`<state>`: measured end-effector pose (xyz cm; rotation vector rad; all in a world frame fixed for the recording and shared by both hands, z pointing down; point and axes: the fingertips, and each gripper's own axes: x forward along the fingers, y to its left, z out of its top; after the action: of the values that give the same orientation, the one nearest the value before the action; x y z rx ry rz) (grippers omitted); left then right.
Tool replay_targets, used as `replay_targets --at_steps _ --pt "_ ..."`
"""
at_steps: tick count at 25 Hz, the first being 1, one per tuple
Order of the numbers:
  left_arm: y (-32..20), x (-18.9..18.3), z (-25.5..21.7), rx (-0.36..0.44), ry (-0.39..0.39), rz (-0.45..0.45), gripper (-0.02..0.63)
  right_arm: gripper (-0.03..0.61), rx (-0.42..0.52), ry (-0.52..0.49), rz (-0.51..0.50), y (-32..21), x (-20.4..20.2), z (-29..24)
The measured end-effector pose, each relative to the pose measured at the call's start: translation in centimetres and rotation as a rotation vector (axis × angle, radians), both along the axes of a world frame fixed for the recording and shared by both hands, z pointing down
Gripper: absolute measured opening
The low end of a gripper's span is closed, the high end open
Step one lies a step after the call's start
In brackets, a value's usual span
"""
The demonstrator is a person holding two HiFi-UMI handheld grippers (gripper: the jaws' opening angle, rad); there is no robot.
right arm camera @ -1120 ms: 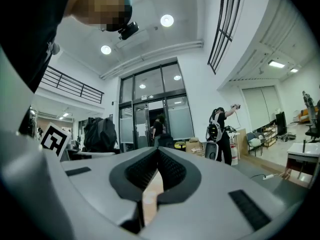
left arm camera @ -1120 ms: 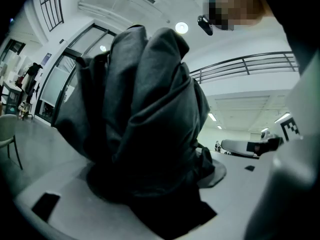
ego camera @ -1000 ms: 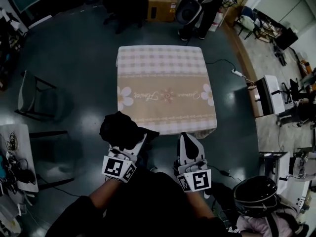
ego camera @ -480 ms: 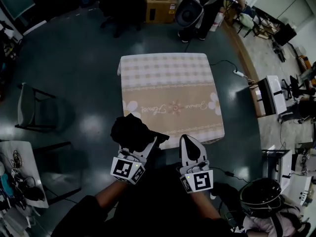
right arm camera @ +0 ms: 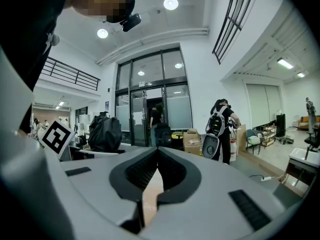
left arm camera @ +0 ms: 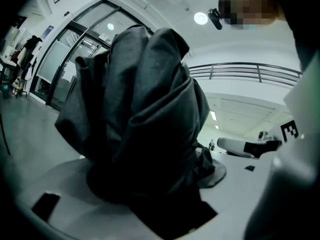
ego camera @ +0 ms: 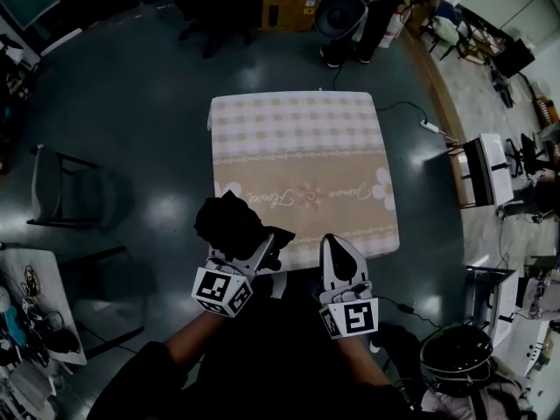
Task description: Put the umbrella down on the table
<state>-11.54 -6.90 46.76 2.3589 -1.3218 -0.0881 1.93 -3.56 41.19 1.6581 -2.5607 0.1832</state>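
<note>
The folded black umbrella (ego camera: 229, 226) (left arm camera: 140, 119), a crumpled bundle whose shaft and handle I cannot make out under the cloth, sits over the near left corner of the table (ego camera: 297, 121). It is clamped in my left gripper (ego camera: 252, 254), and its long axis appears to run on past the jaws toward the tabletop. The cursive lettering (ego camera: 280, 197) on the table's flowered cloth is too small to read. My right gripper (ego camera: 337, 245) (right arm camera: 158, 156) hovers at the table's near edge, jaws pressed together on nothing.
</note>
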Motion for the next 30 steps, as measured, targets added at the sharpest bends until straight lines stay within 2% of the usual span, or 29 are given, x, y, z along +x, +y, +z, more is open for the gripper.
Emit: replay_targets --at_steps 7,13,16,19,22,25,30 --pt "-4.8 4.6 1.2 -0.079 -0.027 -0.031 0.344 0.017 0.003 -0.029 -0.082 -6.7 3.6 -0.6" --pt "-7.6 6.2 5.0 -0.182 -0.016 0.01 0.342 0.017 -0.028 -0.062 -0.097 -10.2 4.4 1.6" --pt "-9.5 10.4 7.4 -0.263 -0.002 0.011 0.342 0.017 -0.057 -0.059 -0.098 -12.5 8.7 3.2" --pt "-11.1 14.2 9.7 -0.31 -0.031 0.02 0.342 0.017 -0.08 -0.064 -0.092 -14.8 12.7 4.6" --pt "-11.7 12.6 12.7 -0.36 -0.061 0.03 0.342 0.017 -0.108 -0.084 -0.071 -16.0 11.4 6.3" --pt "-11.8 9.9 15.4 -0.433 -0.048 0.029 0.342 0.017 -0.135 -0.107 -0.045 -16.8 9.2 8.0" --pt "-12.7 11.4 19.8 -0.561 -0.079 0.081 0.343 0.017 -0.136 -0.078 -0.109 -18.1 9.6 9.2"
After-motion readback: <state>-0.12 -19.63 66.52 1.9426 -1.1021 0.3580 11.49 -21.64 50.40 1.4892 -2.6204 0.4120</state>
